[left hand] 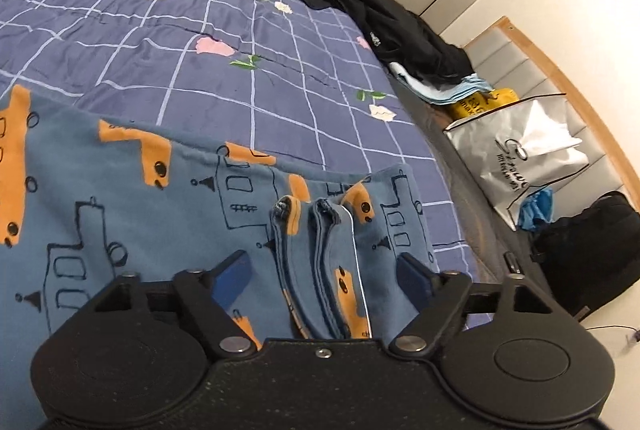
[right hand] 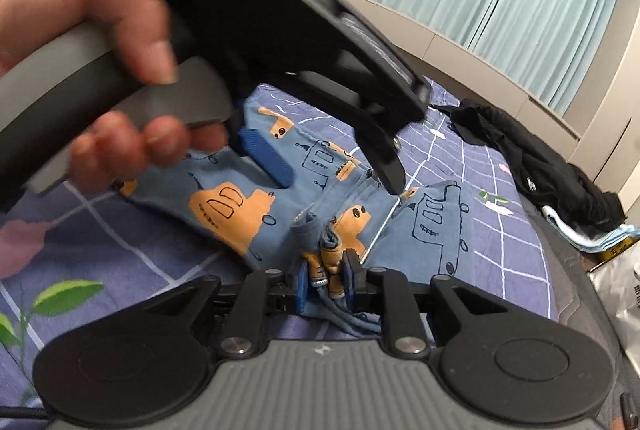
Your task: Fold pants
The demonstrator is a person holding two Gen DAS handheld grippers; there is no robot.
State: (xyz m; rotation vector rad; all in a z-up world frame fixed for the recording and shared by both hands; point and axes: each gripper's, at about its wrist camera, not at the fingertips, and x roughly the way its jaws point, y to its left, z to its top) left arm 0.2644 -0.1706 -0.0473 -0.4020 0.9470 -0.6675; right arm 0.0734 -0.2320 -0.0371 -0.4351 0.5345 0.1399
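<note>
1. Pants (left hand: 120, 214), blue with orange print, are lying on the bed (left hand: 160, 30).
2. Right claw (right hand: 328, 270) is pinching the bunched hem; left claw (left hand: 324, 270) is straddling folds, wide, not gripping.
3. Advice: close squarely on all layers, keeping edges aligned.

Open purple checked bedspread (left hand: 168, 30) stretches from ten to one o'clock beyond the blue patterned pants (left hand: 120, 198), free for passing. A heap of black clothing (left hand: 380, 18) blocks the bed edge at two o'clock, a silver plastic bag (left hand: 524, 150) at three.

In the right wrist view, a hand (right hand: 100, 70) holding the black left gripper (right hand: 340, 166) fills the space from nine to twelve o'clock.
</note>
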